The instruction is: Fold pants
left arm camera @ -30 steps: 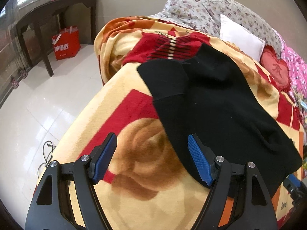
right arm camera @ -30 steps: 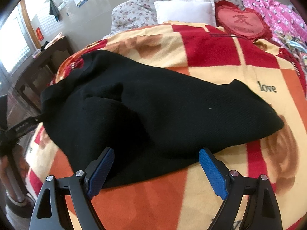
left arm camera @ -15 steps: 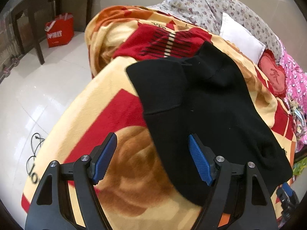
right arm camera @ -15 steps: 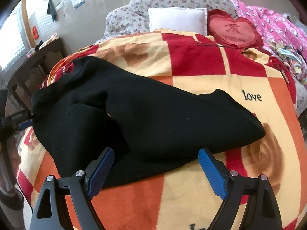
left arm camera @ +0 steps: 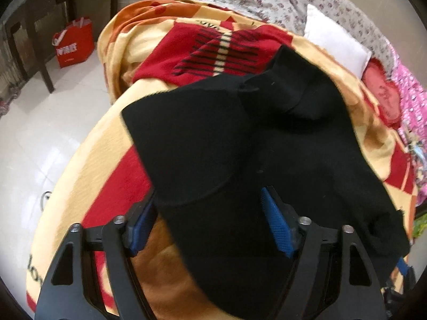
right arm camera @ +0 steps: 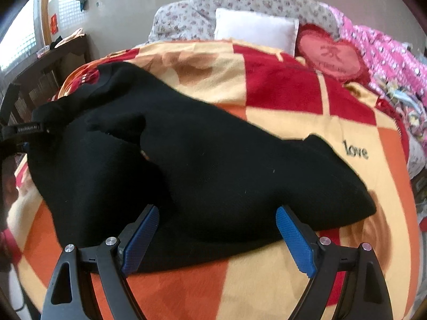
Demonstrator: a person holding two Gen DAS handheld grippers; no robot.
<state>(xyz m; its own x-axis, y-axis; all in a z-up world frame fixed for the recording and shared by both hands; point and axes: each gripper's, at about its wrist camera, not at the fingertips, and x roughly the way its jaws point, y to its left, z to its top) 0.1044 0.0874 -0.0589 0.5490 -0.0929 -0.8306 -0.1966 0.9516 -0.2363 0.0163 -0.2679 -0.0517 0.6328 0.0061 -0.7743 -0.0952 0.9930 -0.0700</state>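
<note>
Black pants (left arm camera: 267, 138) lie crumpled across an orange, red and yellow blanket (left arm camera: 106, 154) on a bed. My left gripper (left arm camera: 208, 225) is over the pants' near left edge. Its jaws are closing with a flap of black cloth between the blue pads (left arm camera: 275, 226), which stand apart from it. In the right wrist view the pants (right arm camera: 213, 165) stretch from left to right. My right gripper (right arm camera: 217, 240) is open at their near hem, with the pads on either side of the cloth edge. The left gripper's black body (right arm camera: 18, 133) shows at the far left.
A white pillow (right arm camera: 256, 29), a red heart cushion (right arm camera: 331, 58) and floral bedding (right arm camera: 240, 0) lie at the head of the bed. A pink quilt (right arm camera: 395, 64) is on the right. Left of the bed are the white floor (left arm camera: 32, 133), a dark table (left arm camera: 40, 21) and a red bag (left arm camera: 74, 45).
The left gripper has moved forward and down onto the pants' edge, and its jaws have narrowed around the cloth. The right gripper has stayed nearly in place, still open.
</note>
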